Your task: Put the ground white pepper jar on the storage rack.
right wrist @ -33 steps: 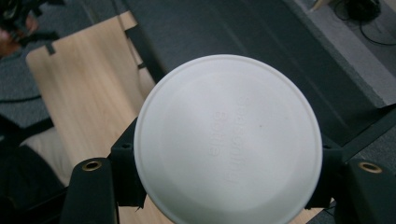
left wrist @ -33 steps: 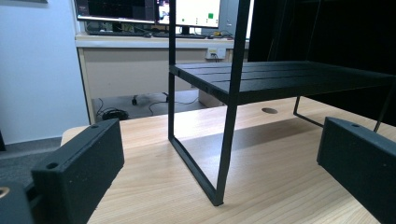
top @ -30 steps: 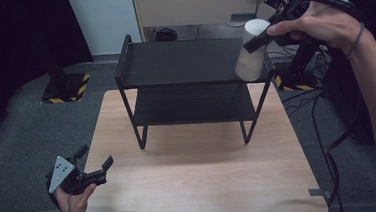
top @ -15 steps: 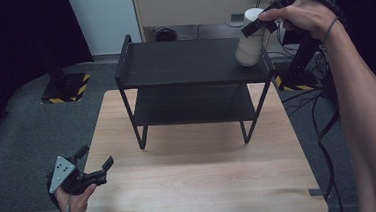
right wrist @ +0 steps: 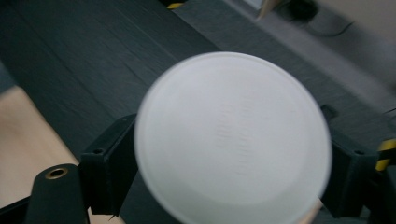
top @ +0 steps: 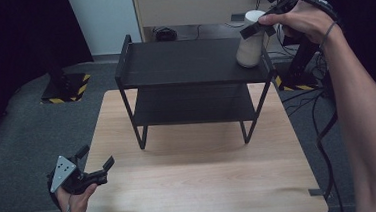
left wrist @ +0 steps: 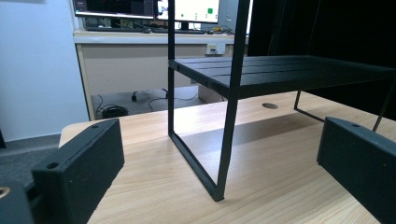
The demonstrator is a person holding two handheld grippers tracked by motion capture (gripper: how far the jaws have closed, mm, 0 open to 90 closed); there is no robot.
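Gripping a white cup (top: 250,39) just below its lid (right wrist: 233,135), your right gripper (top: 260,25) holds it apparently seated at the black rack (top: 193,65)'s top-shelf corner. Your left gripper (top: 96,165) idles wide open, empty, facing the rack's leg (left wrist: 229,121).

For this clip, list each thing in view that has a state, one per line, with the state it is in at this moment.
White container: upright, lid on, at the right end of the rack's top shelf, held between the jaws.
Black rack: standing upright on the table, lower shelf bare.
Right hand-held gripper: shut on the white container.
Left hand-held gripper: open, holding nothing, at the table's near left corner.
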